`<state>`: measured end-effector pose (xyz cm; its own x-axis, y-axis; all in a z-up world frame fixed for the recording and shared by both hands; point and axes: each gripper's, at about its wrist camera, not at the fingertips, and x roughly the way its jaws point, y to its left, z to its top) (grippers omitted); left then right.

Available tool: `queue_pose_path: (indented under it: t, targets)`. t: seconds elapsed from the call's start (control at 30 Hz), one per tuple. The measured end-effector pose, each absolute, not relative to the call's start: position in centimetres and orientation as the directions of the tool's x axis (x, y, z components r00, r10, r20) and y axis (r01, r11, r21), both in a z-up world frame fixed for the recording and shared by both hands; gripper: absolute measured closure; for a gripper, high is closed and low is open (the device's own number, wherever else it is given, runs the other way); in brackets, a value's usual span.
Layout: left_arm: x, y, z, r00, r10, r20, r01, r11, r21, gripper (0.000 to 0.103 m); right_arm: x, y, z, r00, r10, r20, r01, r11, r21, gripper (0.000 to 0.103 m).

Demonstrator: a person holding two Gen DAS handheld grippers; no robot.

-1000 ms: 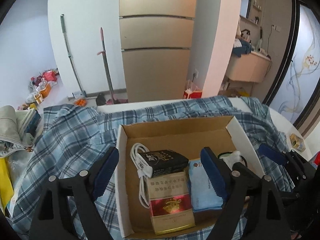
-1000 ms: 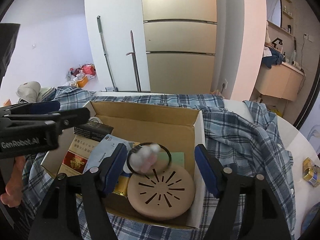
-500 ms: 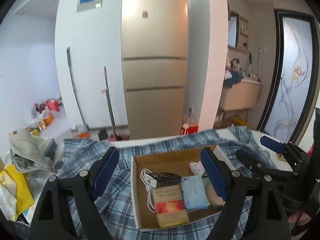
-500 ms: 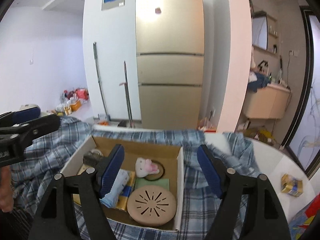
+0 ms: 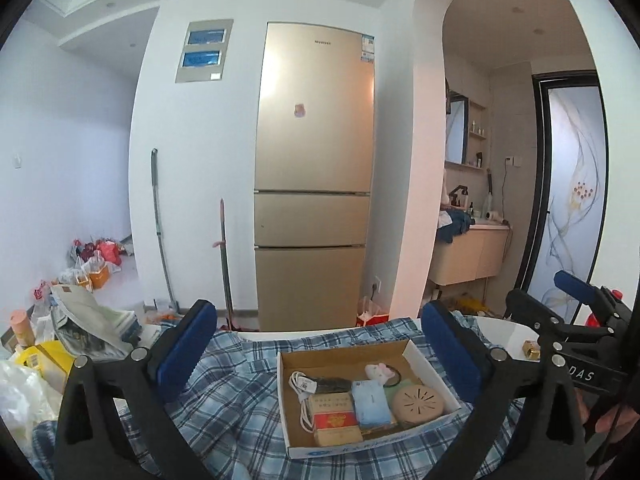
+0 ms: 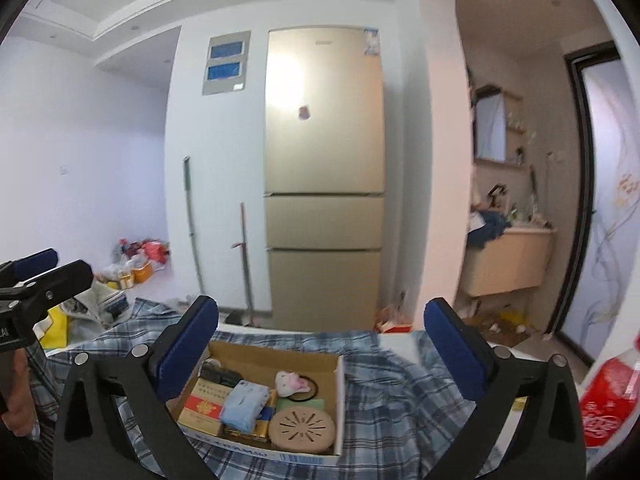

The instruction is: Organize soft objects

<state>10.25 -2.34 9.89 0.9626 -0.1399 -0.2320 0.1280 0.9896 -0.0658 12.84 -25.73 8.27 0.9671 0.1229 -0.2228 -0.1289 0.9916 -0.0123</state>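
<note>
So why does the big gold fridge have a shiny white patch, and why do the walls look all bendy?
In the right wrist view, light glares off the fridge door as a pale patch, and the right side, with the red bottle, is smeared by blur. In the left wrist view the picture is sharper, yet the fisheye lens bows the archway and rounds the dark corners.

Both wrist views look forward and slightly down from above the near edge of the counter, toward the gold fridge (image 5: pixel 314 176) on the far wall. The left view stands left of the cardboard box (image 5: pixel 362 446), the right view right of it. Both share the box, the plaid cloth (image 6: pixel 384 408) and the fridge.
</note>
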Motion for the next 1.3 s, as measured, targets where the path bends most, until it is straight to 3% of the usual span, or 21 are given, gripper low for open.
queue_pose_path:
  t: [0.43, 1.03, 1.3]
  targets:
    - [5.3, -1.1, 8.1, 0.981, -0.145, -0.130, 0.139, 0.989, -0.054, 0.000, 8.1, -26.2, 6.8, 0.976, 0.178, -0.129, -0.176, 0.984, 0.029, 0.000]
    - [5.4, -1.6, -0.3, 0.980, -0.104, -0.170, 0.107, 0.994, 0.005, 0.000, 7.6, -27.2, 1.1, 0.978, 0.122, -0.170, -0.122, 0.992, 0.015, 0.000]
    - [5.1, -1.6, -0.8, 0.985, -0.090, -0.145, 0.093, 0.996, 0.013, 0.000, 7.4, -27.1, -0.1, 0.975, 0.110, -0.191, -0.110, 0.994, 0.008, 0.000]
